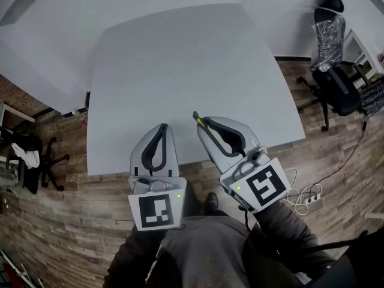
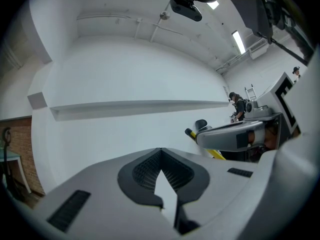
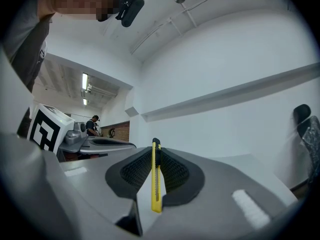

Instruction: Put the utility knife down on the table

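Observation:
A slim yellow utility knife [image 3: 156, 179] with a black tip is clamped between the dark ribbed pads of my right gripper [image 3: 156, 156], which is shut on it. In the head view the knife [image 1: 200, 122] pokes out past the right gripper [image 1: 203, 125] over the near edge of the white table [image 1: 180, 71]. My left gripper [image 1: 164, 126] hovers beside it at the table's front edge, jaws shut, nothing between them. From the left gripper view [image 2: 161, 151] the knife [image 2: 212, 152] shows as a yellow strip under the right gripper's body.
A black office chair [image 1: 336, 89] with a plastic-wrapped back stands at the right, another dark chair [image 1: 30, 155] at the left. A white power strip and cable [image 1: 306, 194] lie on the wooden floor. White walls lie beyond the table.

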{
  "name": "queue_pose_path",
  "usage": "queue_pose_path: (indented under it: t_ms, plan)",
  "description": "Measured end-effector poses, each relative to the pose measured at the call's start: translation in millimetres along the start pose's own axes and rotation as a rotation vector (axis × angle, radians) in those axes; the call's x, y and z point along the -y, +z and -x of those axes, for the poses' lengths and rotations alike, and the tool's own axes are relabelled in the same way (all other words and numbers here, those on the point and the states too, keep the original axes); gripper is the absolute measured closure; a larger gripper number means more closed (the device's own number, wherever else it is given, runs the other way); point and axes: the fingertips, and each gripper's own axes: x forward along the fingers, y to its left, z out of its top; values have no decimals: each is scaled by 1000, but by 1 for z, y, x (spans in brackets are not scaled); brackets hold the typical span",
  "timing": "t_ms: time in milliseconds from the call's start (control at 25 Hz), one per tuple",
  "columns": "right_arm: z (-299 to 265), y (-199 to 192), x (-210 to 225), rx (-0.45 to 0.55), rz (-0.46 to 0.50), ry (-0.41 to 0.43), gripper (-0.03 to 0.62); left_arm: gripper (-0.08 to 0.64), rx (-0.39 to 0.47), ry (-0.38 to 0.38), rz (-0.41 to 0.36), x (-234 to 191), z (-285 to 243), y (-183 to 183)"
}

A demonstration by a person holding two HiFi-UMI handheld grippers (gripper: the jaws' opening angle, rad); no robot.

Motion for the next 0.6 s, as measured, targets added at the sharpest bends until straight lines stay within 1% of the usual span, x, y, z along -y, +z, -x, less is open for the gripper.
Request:
queue_pose_path:
  t_ms: [240, 480, 600]
  plan:
    - [-50, -14, 39, -35, -13, -3, 540, 560, -22, -1, 14, -28, -56, -12]
    - [-54, -31, 44, -48, -19, -22, 541, 560, -20, -21, 14, -26, -67, -27]
    - [-79, -38, 57, -65, -23, -31, 541, 560, -36, -38, 25, -40, -92, -38]
